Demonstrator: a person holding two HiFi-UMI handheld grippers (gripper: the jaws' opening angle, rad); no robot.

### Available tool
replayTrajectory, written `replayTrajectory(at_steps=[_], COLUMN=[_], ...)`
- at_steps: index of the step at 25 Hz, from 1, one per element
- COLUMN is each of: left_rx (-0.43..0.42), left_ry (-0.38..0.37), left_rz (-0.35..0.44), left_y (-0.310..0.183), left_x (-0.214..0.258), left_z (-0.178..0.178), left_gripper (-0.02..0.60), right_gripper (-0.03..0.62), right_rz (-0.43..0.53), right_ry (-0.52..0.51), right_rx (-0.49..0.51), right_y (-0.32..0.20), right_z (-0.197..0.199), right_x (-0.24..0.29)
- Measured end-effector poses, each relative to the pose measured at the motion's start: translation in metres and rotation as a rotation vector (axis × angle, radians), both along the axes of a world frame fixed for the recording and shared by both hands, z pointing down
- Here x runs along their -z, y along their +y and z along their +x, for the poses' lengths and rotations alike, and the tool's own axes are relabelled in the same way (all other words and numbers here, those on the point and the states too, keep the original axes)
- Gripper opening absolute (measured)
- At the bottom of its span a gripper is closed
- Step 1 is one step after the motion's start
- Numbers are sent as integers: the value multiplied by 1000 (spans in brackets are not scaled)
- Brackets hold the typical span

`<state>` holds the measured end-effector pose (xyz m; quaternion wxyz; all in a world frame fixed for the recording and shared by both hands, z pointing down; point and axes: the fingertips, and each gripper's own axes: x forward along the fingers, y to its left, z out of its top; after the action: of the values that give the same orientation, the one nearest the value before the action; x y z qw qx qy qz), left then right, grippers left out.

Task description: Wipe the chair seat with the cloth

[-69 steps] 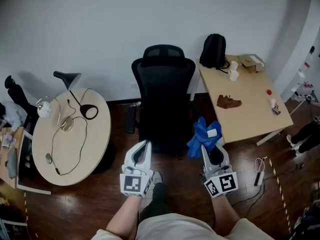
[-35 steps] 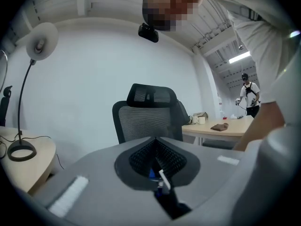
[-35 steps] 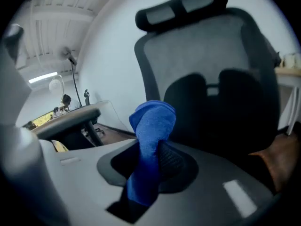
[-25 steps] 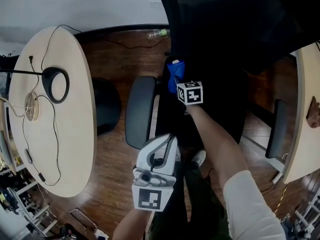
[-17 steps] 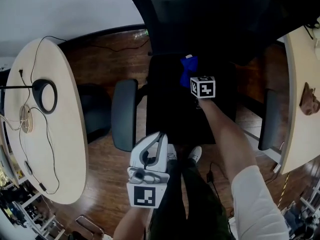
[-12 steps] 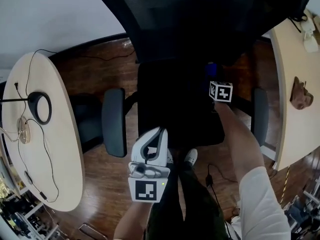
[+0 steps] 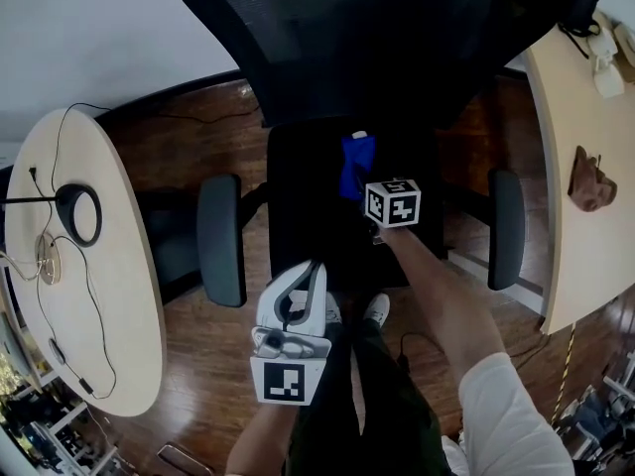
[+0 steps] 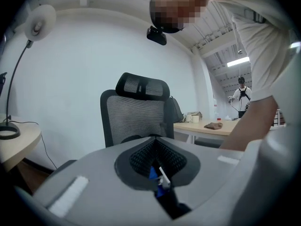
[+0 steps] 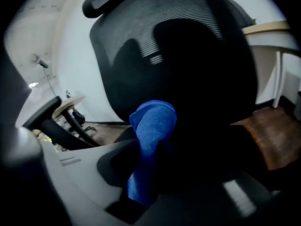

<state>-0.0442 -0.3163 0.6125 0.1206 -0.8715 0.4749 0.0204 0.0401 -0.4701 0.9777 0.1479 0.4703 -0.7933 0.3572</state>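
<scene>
A black office chair fills the head view, its seat (image 7: 303, 216) straight below me. On the seat's back middle lies a blue cloth (image 7: 355, 165) with a small white tag, and my right gripper (image 7: 367, 184) is shut on it, pressing it to the seat. In the right gripper view the cloth (image 9: 150, 135) sticks up from between the jaws of the right gripper (image 9: 143, 173), in front of the mesh backrest (image 9: 188, 55). My left gripper (image 7: 314, 269) hangs shut and empty just in front of the seat's front edge. The left gripper view looks past the left gripper (image 8: 157, 166) at the backrest (image 8: 134, 121).
Armrests (image 7: 219, 238) (image 7: 505, 228) flank the seat, with the tall backrest (image 7: 337, 38) behind it. A round table (image 7: 99, 305) with a desk lamp (image 7: 77, 215) and cables stands at the left. A light desk (image 7: 585, 117) is at the right. My legs are on the wooden floor (image 7: 198, 365).
My right gripper has swept the cloth across the seat from near the left armrest to the right back corner, then back to the back middle. The left gripper stayed in front of the seat.
</scene>
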Motion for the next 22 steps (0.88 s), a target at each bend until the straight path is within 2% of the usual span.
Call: replayTrajectory(at_steps=[2,4,7,9,12,19,22], left_rx=[20,34,49,53,46,-10,-27], left_ry=[10,14,-4,-17,-22,12,29], left_rz=[1,-2,-20,-23,-18,-18,-19], left_y=[4,5,6,6,7,4,4], left_x=[6,7,2,-1,-5,-1,2], left_z=[-9,-17,-32,-41,-45,-12,10], left_gripper=[40,40,40,40,40,40,40], right_gripper=[104,106,106,105,105,104,104], right_rz=[-27,-87,-160,-161,-144,-228,-271], right_ry=[-78,-102,-68,-34,48,249,300], right_rx=[132,192,189,180,140,-150,-228], right_y=[20,34,43,42,37,54,70], right_z=[-89,-146,-179,-175,-118,126,191], right_x=[4,-7,-39,-52,-68,-82,-80])
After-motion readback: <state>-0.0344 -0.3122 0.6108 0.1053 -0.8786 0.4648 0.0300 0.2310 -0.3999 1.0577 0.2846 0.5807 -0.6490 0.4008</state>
